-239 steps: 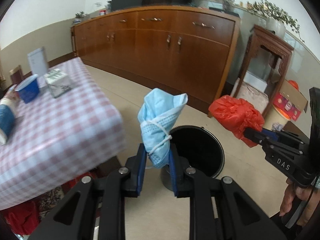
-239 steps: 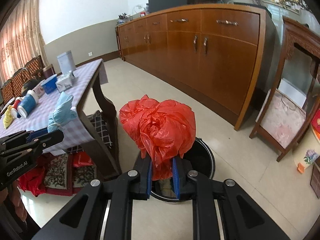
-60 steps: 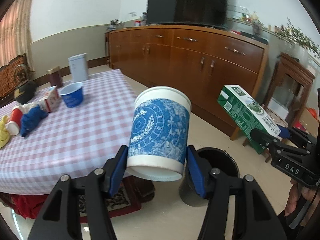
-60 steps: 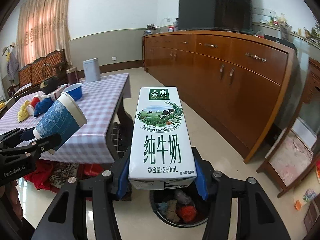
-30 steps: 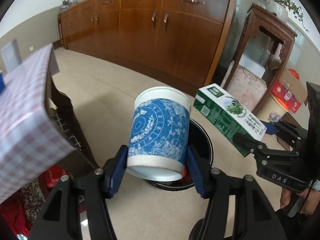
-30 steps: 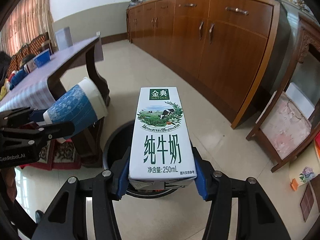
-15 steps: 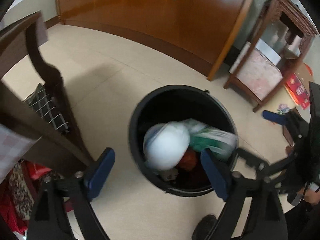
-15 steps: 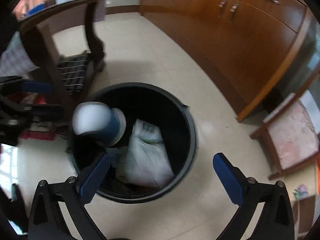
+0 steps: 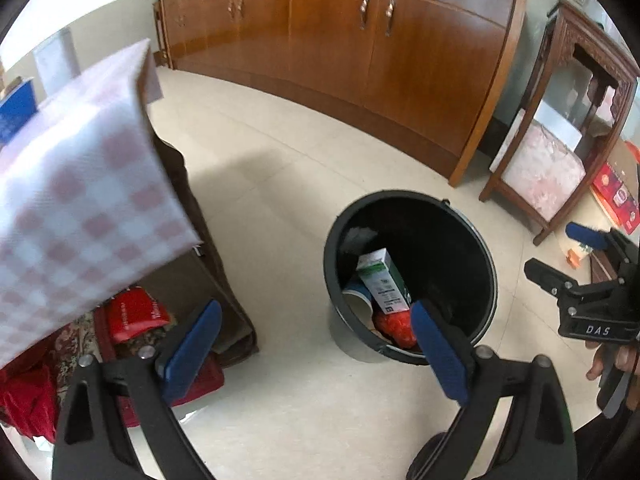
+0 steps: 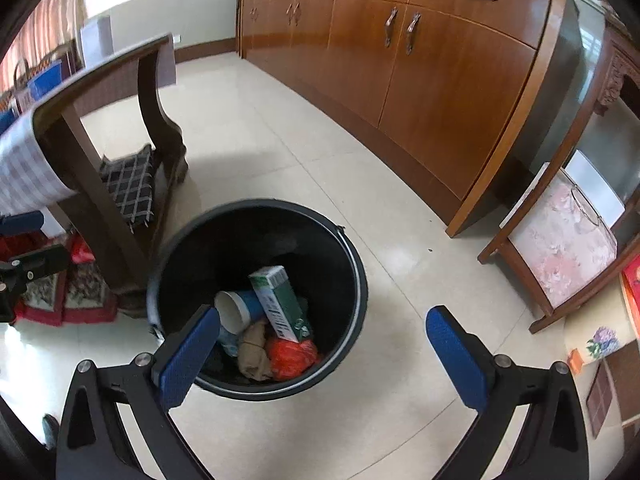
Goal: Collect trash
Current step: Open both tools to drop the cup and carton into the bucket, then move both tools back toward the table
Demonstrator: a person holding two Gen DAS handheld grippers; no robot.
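1. The bin (image 10: 256,300) stands on the floor by the table (image 10: 96,128); in it lie a carton (image 10: 282,308), a cup (image 10: 236,310) and a red bag (image 10: 292,356).
2. The right gripper (image 10: 324,346) tilts down over the bin, fingers spread wide, empty.
3. The left gripper (image 9: 316,340) hovers beside the bin (image 9: 412,276), likewise wide apart and empty.
4. "DAS" reads on the right gripper's body.
5. A sideboard (image 10: 420,48) stands behind, a side table (image 10: 560,248) to the right.
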